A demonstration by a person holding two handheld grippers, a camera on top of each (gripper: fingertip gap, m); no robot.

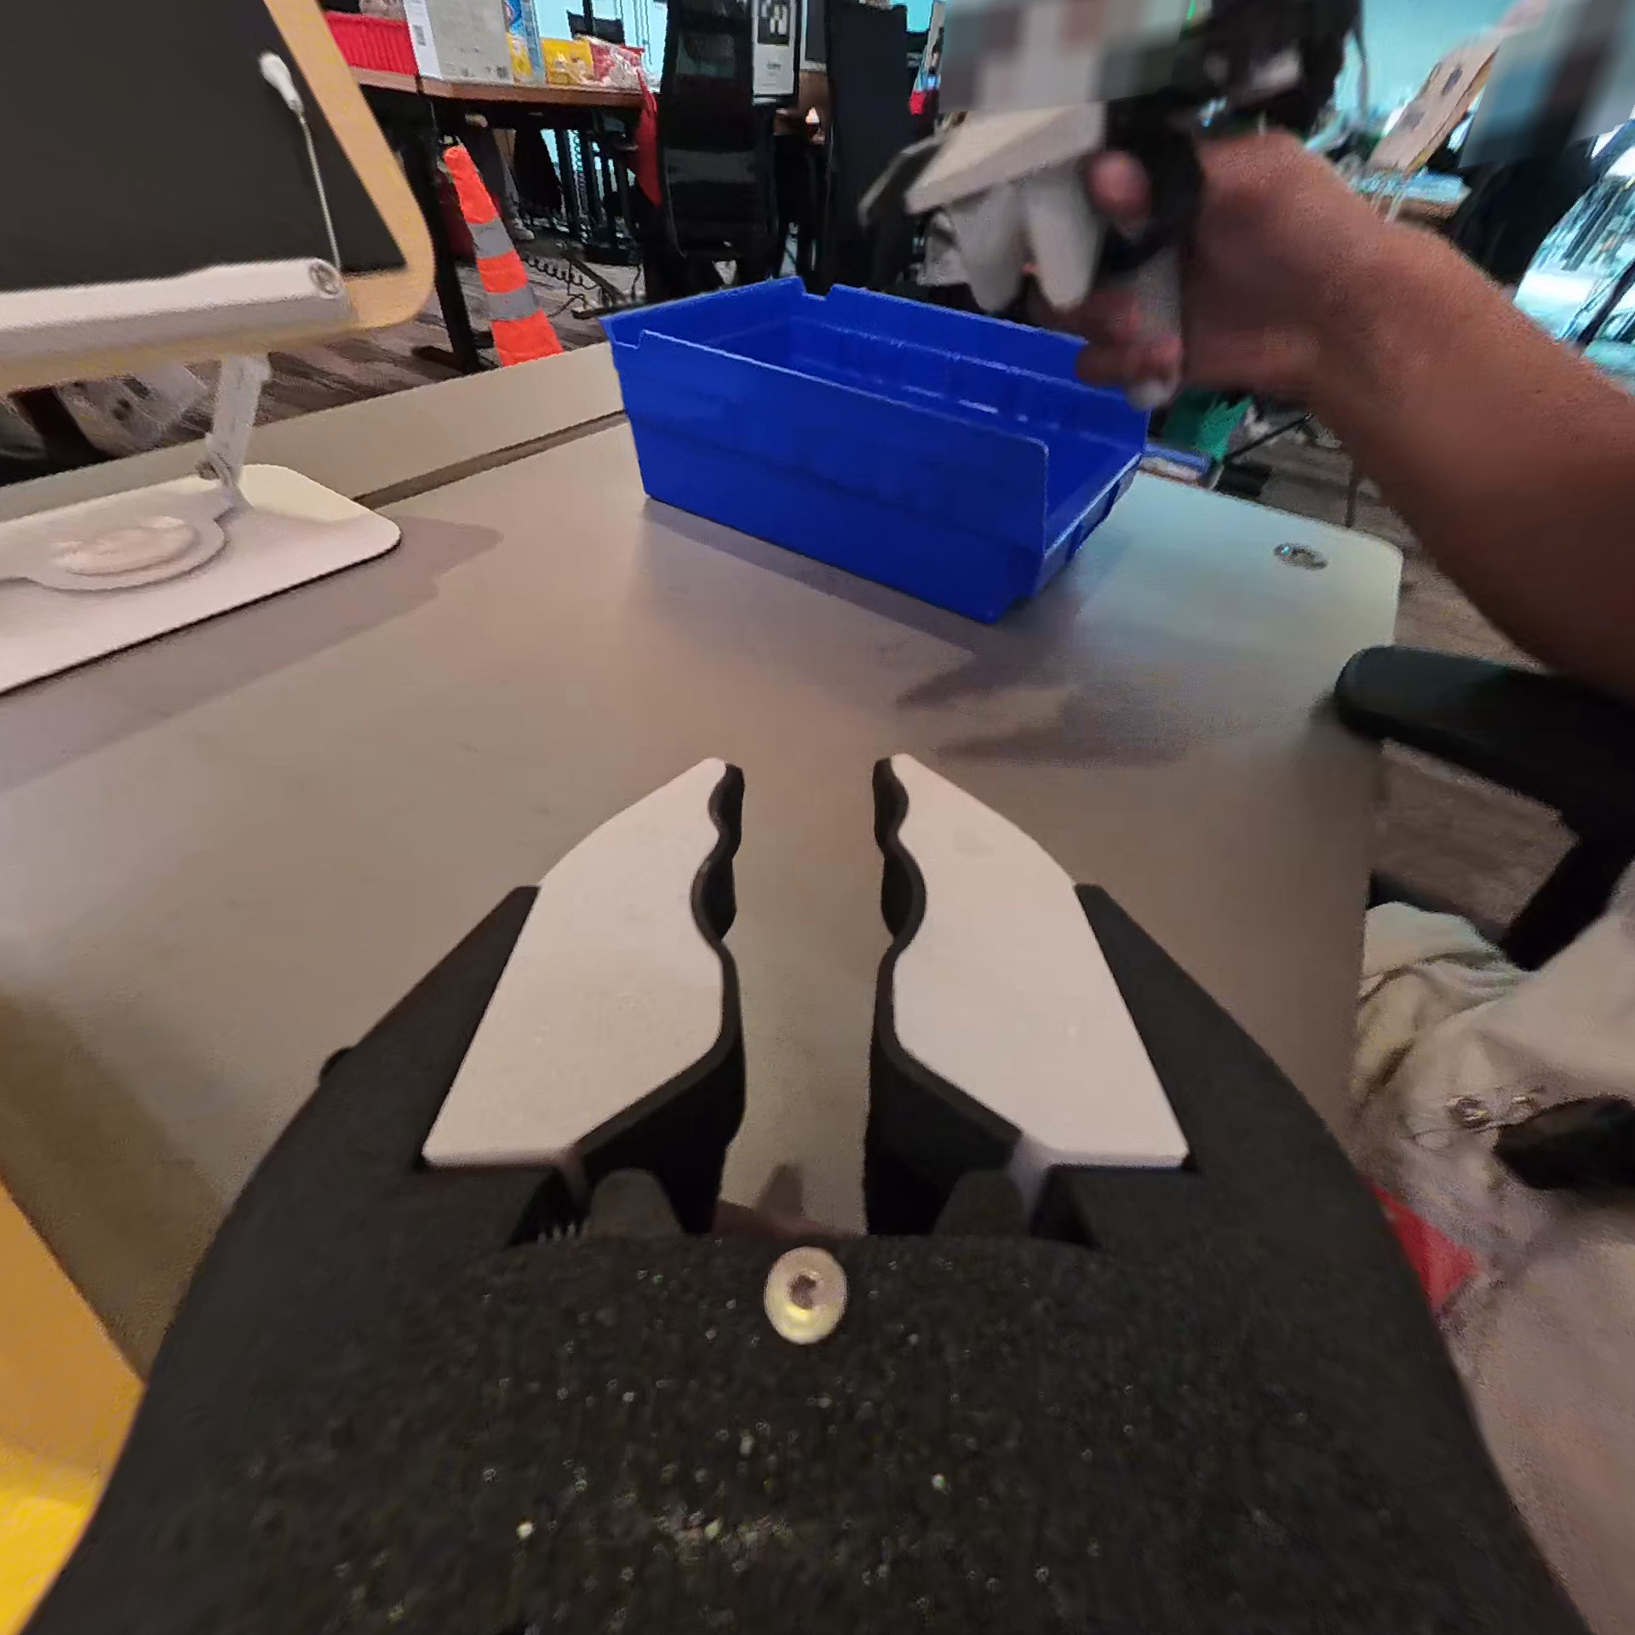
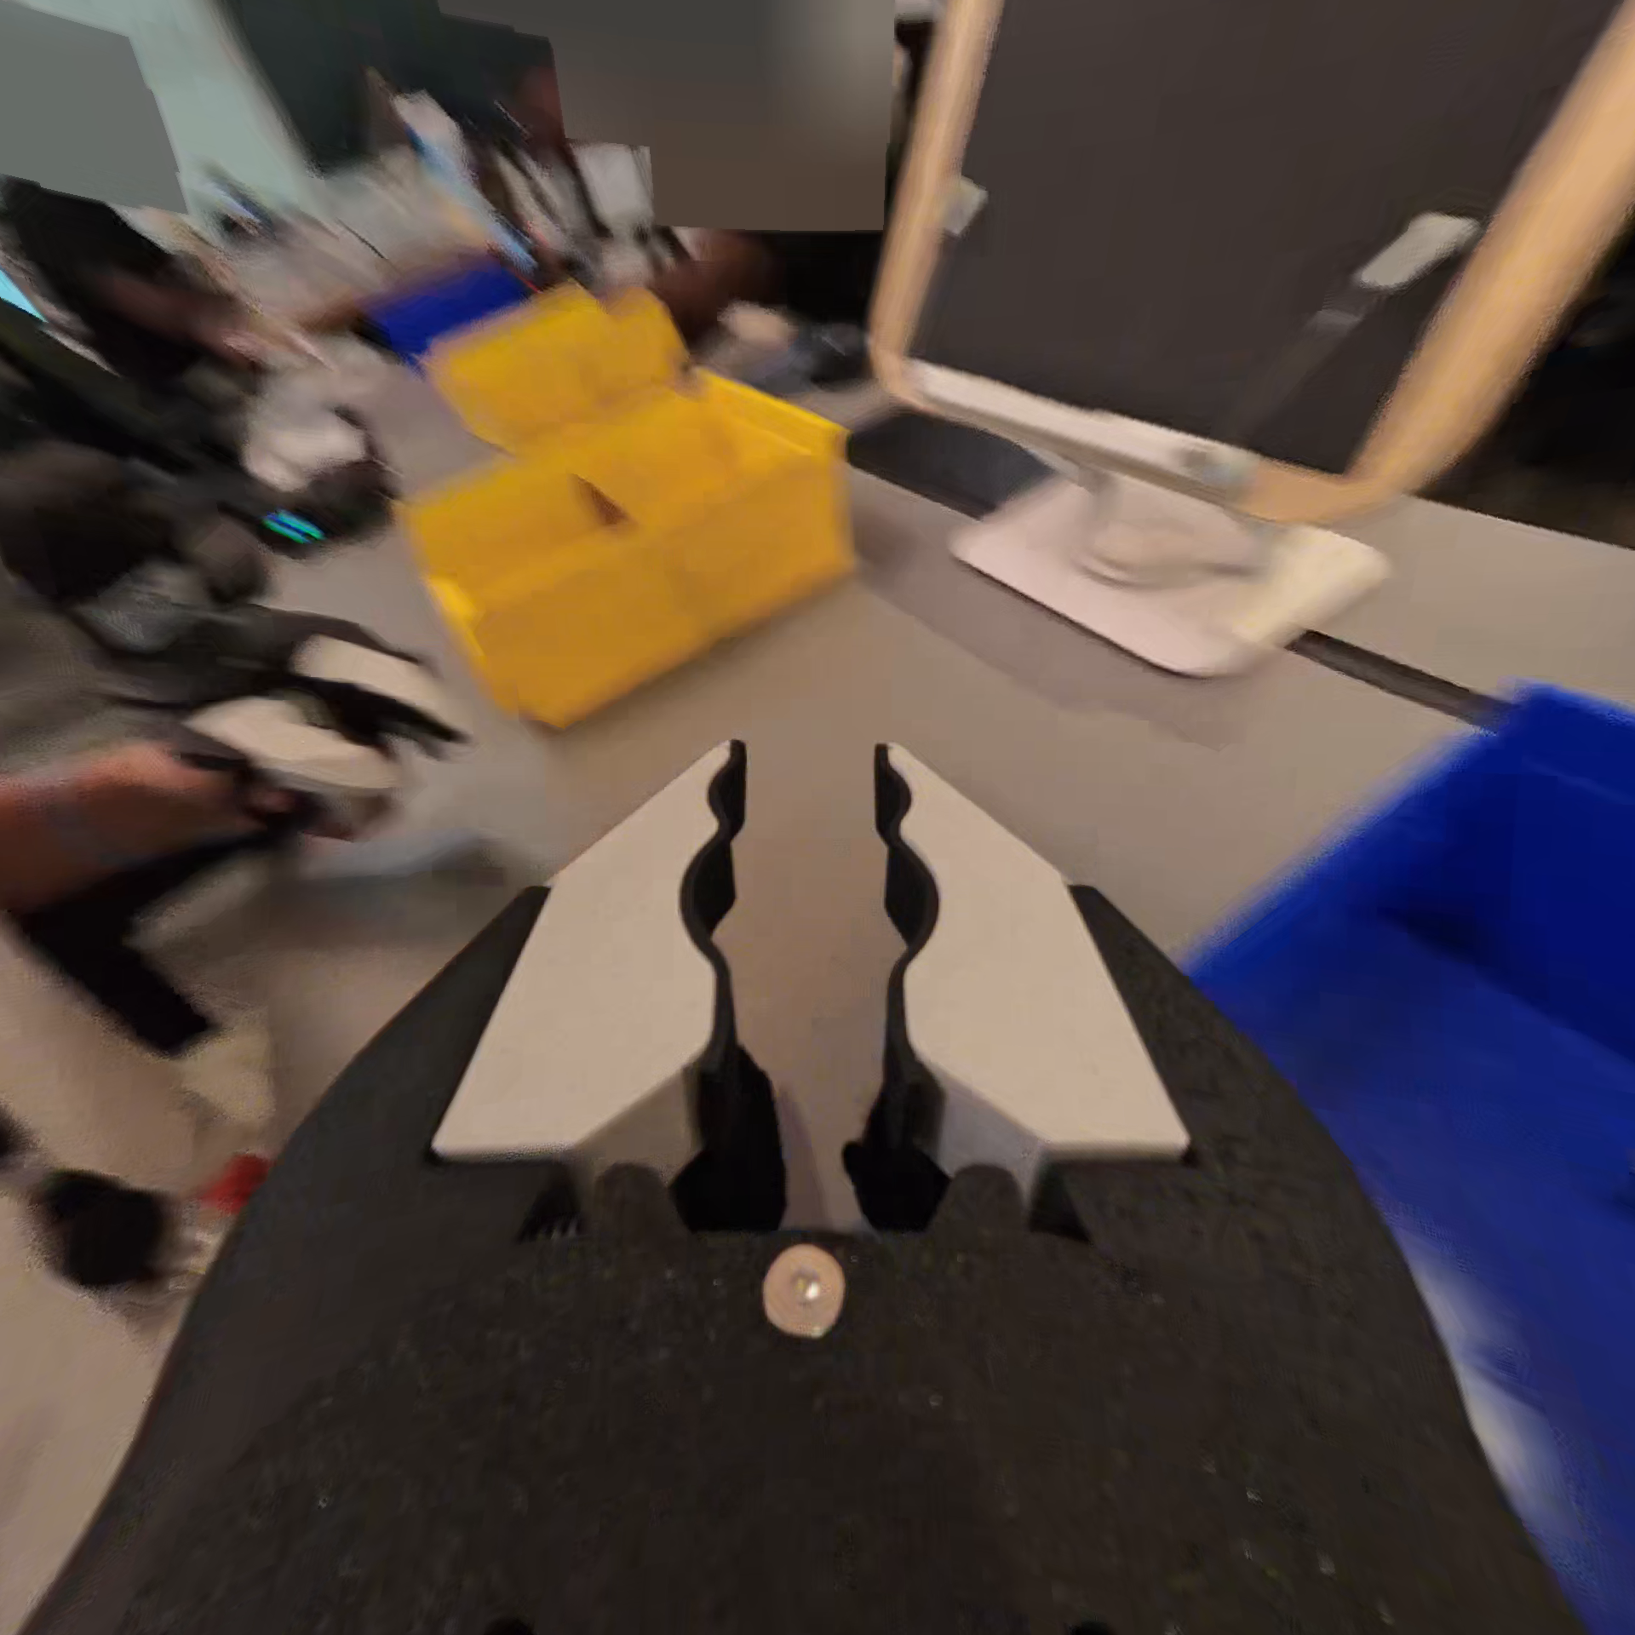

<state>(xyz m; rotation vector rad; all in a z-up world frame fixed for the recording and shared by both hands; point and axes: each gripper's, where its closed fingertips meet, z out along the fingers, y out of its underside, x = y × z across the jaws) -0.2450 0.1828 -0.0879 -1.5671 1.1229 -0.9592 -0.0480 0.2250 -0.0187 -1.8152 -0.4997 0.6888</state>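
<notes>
Over the desk: both grippers hang above the grey desk (image 1: 495,708), neither touching anything.
Left gripper: the left gripper (image 1: 807,779) has its jaws spread with bare desk showing between them; nothing is in its grasp. It sits over the near part of the desk, well apart from the bins.
Right gripper: the right gripper (image 2: 809,761) is likewise parted and bare, held in a hand (image 1: 1256,265) above the blue bin's far rim as the left wrist view shows it.
Blue bin: the blue bin (image 1: 867,460) stands toward the desk's far right corner; what can be seen of its inside looks bare. The right wrist view shows it just beside that gripper.
Yellow bin: the yellow bin (image 2: 637,522) stands toward the left edge; blur hides its contents.
Stand: a white stand (image 1: 177,540) with a framed dark screen (image 1: 159,133) sits at the far left edge.
Step in hand: cannot tell beyond both grippers being free.
</notes>
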